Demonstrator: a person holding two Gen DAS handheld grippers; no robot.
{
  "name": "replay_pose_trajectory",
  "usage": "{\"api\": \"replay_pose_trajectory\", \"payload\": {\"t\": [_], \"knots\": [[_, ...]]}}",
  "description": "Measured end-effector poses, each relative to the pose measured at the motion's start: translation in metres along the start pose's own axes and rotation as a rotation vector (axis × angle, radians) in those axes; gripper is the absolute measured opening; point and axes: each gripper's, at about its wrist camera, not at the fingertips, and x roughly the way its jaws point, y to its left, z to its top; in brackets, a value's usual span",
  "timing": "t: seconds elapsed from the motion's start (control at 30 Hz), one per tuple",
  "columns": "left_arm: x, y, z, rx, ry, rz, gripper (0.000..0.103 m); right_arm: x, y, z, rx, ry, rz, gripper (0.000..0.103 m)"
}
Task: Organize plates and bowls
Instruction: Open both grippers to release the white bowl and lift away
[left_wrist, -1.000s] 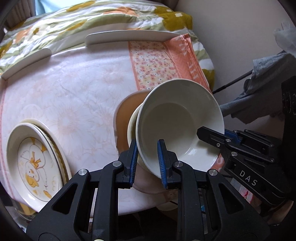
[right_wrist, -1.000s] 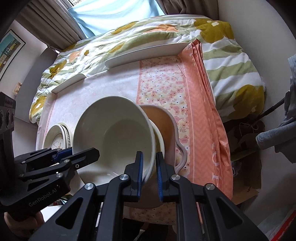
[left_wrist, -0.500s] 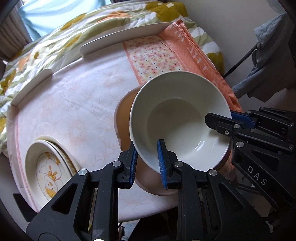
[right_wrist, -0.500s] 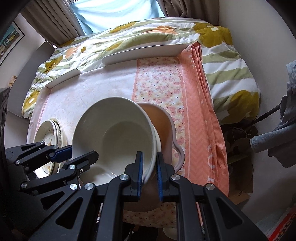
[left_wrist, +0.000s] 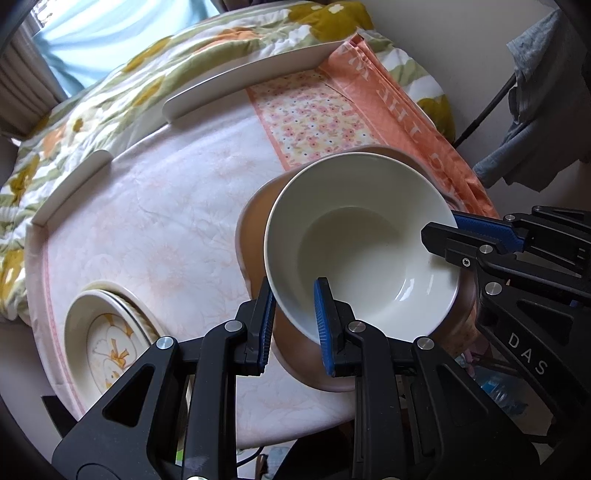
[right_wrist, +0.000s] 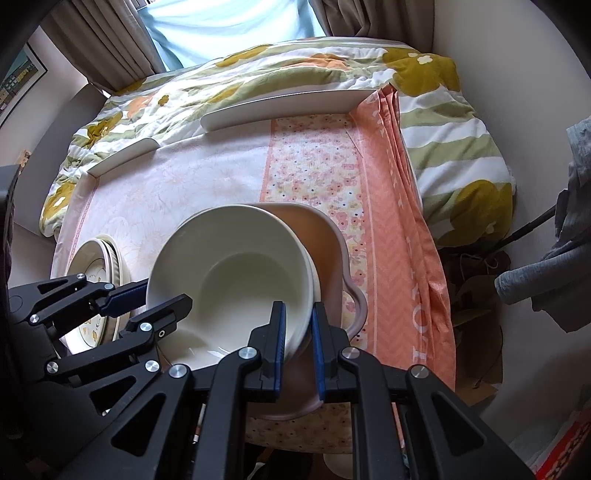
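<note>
The left gripper (left_wrist: 293, 321) has its blue-padded fingers (left_wrist: 322, 325) clamped on the near rim of a smooth cream bowl (left_wrist: 354, 243), one finger inside and one outside. The right gripper (right_wrist: 297, 343) pinches the same bowl (right_wrist: 236, 280) at the opposite side of its rim, its fingers nearly together. The bowl is round, deep and glossy, and tilts over a wider tan dish (left_wrist: 255, 225) with a small lug handle (right_wrist: 356, 299); a second cream rim (right_wrist: 314, 280) shows nested just under the bowl.

Left of the left fingers, near the bench edge, lies a short stack of cream plates (left_wrist: 107, 336), the top one printed with a yellow figure.

The bench (left_wrist: 155, 229) is covered with a pale pink, faintly flowered cloth, wrinkled in places; a flowery orange strip (left_wrist: 314, 114) and a folded salmon edge (right_wrist: 399, 236) lie beyond the fingers to the right. White raised rails (left_wrist: 243, 85) line the far edge. Past them spreads a quilted bed cover (right_wrist: 258, 70) with green and mustard flowers, then curtains (right_wrist: 110, 37) and a bright window. Grey clothing (left_wrist: 543, 122) hangs at the far right by a plain wall.
</note>
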Motion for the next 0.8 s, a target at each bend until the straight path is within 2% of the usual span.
{"api": "replay_pose_trajectory", "payload": {"t": [0.5, 0.63, 0.73, 0.77, 0.8], "knots": [[-0.007, 0.007, -0.005, -0.025, -0.029, -0.008, 0.019, -0.006, -0.003, -0.002, 0.019, -0.023, 0.016, 0.012], [-0.032, 0.023, -0.005, -0.065, -0.086, 0.010, 0.019, -0.025, -0.011, 0.000, 0.037, -0.073, 0.028, 0.012], [-0.064, 0.041, -0.005, -0.094, -0.166, 0.009, 0.019, -0.049, -0.019, 0.002, 0.030, -0.119, 0.042, 0.013], [-0.077, 0.047, -0.006, -0.101, -0.201, 0.008, 0.025, -0.057, -0.020, 0.003, 0.018, -0.131, 0.046, 0.014], [-0.087, 0.053, -0.008, -0.104, -0.230, 0.011, 0.051, -0.066, -0.022, 0.003, 0.004, -0.148, 0.047, 0.025]]}}
